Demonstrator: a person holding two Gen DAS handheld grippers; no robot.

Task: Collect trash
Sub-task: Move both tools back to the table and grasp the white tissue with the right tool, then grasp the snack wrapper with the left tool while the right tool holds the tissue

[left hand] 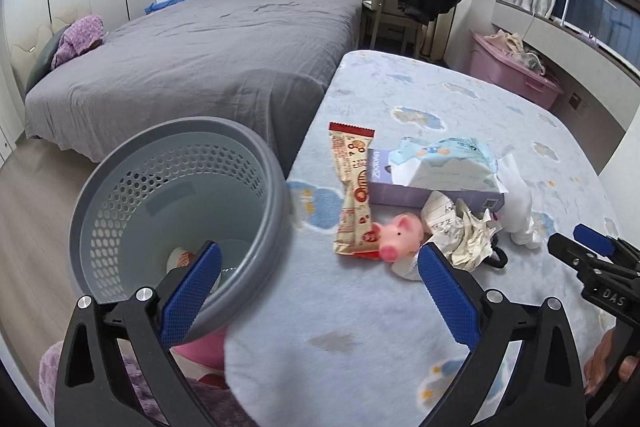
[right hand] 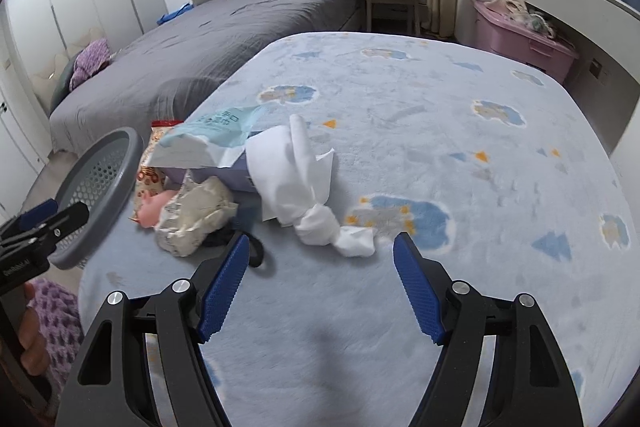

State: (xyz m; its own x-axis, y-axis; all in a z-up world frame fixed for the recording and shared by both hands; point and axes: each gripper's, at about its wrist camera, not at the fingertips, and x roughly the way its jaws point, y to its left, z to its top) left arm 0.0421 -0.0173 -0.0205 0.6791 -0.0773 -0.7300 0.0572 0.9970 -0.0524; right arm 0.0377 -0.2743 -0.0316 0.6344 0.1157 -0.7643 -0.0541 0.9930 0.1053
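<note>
Landmark: grey perforated bin (left hand: 176,211), standing at the left edge of the blue cloud-print bed (left hand: 460,131)

- Left tool (left hand: 320,263): jaws spread wide, nothing between the pads; left pad over the bin's near rim, right pad over the bed beside a pink toy pig (left hand: 398,235)
- Right tool (right hand: 320,259): jaws apart, empty, above the bed well right of the bin, just short of a twisted white tissue (right hand: 308,187)
- Inside the bin: one small scrap of trash (left hand: 180,259) at the bottom
- Right of the bin, on the bed: snack wrapper (left hand: 354,187), purple box (left hand: 384,187), torn light-blue packet (left hand: 440,163), crumpled paper (left hand: 464,231), then the tissue farthest out
</note>
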